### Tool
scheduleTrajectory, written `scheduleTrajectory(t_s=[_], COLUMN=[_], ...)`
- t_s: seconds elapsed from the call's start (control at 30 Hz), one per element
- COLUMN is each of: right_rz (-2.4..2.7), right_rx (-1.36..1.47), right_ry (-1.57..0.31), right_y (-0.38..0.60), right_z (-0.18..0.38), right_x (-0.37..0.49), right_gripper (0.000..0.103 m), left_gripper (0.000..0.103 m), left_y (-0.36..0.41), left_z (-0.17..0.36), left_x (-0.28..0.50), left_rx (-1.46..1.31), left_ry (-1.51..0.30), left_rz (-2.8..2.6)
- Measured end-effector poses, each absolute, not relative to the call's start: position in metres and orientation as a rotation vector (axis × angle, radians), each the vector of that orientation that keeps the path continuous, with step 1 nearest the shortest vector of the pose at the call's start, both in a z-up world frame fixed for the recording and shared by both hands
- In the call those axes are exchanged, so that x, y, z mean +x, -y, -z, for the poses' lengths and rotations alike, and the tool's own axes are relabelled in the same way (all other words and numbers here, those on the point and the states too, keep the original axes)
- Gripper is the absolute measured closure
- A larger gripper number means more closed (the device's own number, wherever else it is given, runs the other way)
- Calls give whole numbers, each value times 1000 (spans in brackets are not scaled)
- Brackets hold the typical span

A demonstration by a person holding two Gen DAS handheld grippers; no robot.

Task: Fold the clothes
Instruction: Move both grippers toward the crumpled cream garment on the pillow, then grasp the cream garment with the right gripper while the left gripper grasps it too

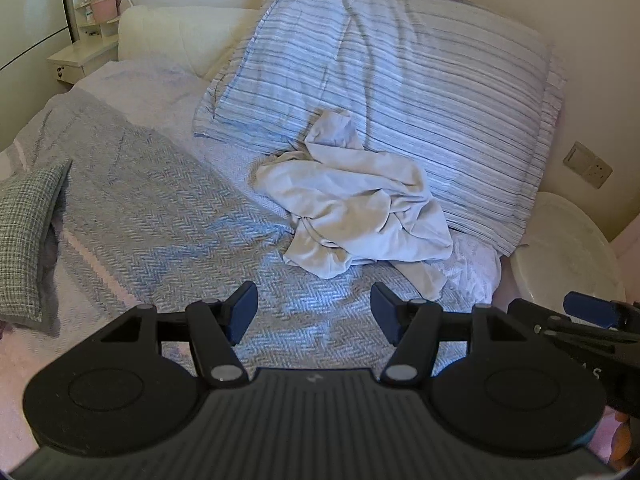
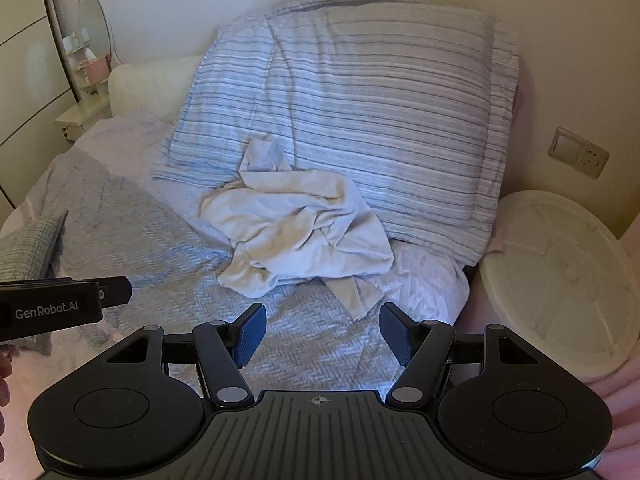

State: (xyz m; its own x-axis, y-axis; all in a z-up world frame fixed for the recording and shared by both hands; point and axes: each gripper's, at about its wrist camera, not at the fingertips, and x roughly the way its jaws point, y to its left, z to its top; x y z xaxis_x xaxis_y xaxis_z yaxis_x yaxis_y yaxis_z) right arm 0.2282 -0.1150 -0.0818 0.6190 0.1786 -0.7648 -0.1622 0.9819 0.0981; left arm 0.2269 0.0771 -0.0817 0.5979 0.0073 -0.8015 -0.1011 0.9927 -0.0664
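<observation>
Bedroom scene seen along both grippers, read from left to right. At far left a white dressing table (image 1: 86, 50) with a mirror (image 2: 96, 26) stands against the wall beside the bed. A small checked cushion (image 1: 26, 240) lies at the left edge of the bed, partly on a grey herringbone blanket (image 1: 160, 208) that covers the near part of the mattress. The left gripper (image 1: 314, 312) hangs low over this blanket with its jaws spread wide and nothing between them; its blue pads (image 1: 244, 312) are clear of the fabric. In the right wrist view its body enters from the left edge. At centre a crumpled white garment (image 1: 352, 208) lies in a loose heap on the bed, its far end resting against the foot of a large striped pillow (image 1: 420, 92) that leans on the wall, and one strip of it trailing forward onto the blanket. The garment is unfolded and lies ahead of both grippers, touched by neither. The right gripper (image 2: 322, 332) is likewise wide open and empty, held above the blanket just short of the garment's trailing strip (image 2: 356, 296). To the right, a round white table (image 2: 560, 280) stands beside the bed, and above it a wall socket (image 2: 578, 158) is set into the cream wall.
</observation>
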Motion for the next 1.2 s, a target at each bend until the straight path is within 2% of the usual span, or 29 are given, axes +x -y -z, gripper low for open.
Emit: scheduleTrajectory(t_s=[0.8, 1.2], right_rz=[-232, -241], right_rx=[-5, -22], right_ry=[-993, -1055], right_y=[137, 127], right_z=[149, 204], right_x=[391, 450], right_gripper=[36, 36], left_gripper=[44, 44], left_y=[-66, -76], left_z=[160, 221], left_x=[380, 436], left_rx=[-119, -174], left_ry=[-1053, -1130], left_rz=[-82, -110])
